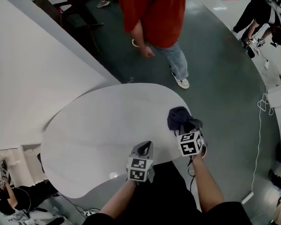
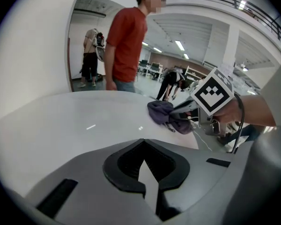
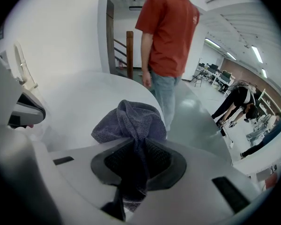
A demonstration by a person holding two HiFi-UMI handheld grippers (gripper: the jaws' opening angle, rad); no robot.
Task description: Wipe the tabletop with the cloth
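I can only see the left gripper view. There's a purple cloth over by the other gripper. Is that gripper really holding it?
Observer: Yes. The right gripper view shows the right gripper shut on the cloth, with a bunch poking out past the jaws.
Operator: Where on the table is it?
Observer: In the head view, the cloth is at the right edge of the table, on your side.

Nothing readable anywhere, no words, brands or numbers. Closest thing is the black-and-white square markers on one cube [image 1: 139, 168] and the other cube [image 1: 191, 143], just patterns.
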